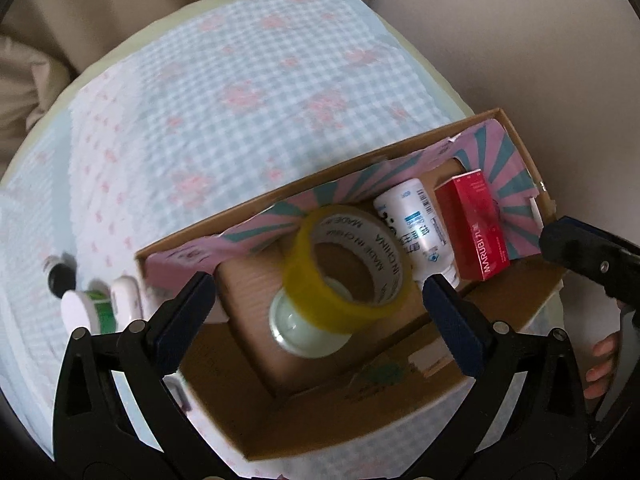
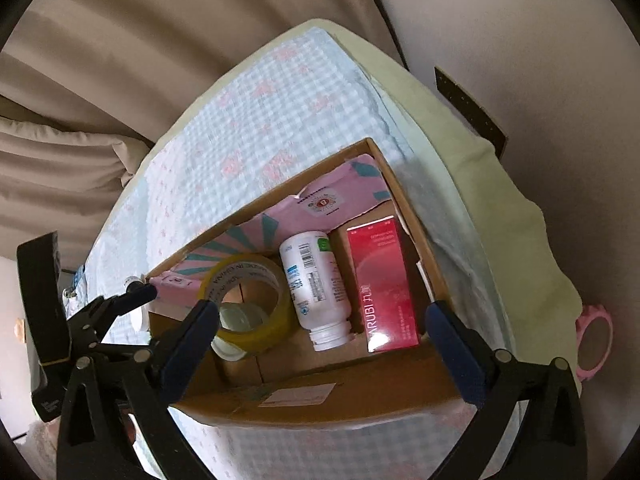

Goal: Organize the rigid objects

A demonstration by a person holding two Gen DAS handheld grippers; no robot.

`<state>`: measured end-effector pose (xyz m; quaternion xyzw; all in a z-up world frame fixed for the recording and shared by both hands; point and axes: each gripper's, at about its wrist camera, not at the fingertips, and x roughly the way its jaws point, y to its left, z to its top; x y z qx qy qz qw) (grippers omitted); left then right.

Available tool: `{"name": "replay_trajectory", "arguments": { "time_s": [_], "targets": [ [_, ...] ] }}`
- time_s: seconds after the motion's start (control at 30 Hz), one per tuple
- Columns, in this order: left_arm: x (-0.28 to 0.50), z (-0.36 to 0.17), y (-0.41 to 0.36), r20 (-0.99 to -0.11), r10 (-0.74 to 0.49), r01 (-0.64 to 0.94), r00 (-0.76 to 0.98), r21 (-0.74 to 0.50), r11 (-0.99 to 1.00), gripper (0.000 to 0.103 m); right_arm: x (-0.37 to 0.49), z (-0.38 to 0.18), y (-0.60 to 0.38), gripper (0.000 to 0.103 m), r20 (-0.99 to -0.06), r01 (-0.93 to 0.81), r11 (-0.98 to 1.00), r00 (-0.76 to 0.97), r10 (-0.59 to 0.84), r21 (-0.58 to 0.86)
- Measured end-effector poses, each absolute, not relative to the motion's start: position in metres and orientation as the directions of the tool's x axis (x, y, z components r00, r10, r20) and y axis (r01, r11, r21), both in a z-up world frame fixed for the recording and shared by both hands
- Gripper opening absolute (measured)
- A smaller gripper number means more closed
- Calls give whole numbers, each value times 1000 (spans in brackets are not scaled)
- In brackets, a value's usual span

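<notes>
Both the left gripper [image 1: 316, 312] and the right gripper [image 2: 322, 338] hang spread and empty over a cardboard box [image 2: 320, 394]. Inside it: yellow tape roll [image 1: 346, 264] atop a small jar [image 1: 296, 326], white bottle [image 2: 314, 288] at 12 o'clock, red carton [image 2: 384, 284] at 1. The box rests on a checked-quilt bed [image 1: 240, 92], beige curtains [image 2: 100, 80] behind.
</notes>
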<state>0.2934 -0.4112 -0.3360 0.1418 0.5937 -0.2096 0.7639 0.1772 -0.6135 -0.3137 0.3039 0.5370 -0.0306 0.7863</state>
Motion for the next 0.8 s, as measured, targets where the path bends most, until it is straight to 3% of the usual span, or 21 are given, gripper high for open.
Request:
{"name": "replay_trajectory", "arguments": {
  "time_s": [0.37, 0.8],
  "targets": [
    [278, -296, -378, -950, -171, 450, 260, -38, 892, 103, 169, -279, -599, 103, -857, 346, 836, 450, 250, 425],
    [219, -211, -304, -906, -177, 371, 384, -23, 928, 103, 144, -208, -553, 103, -858, 267, 886, 460, 229, 380]
  ]
}}
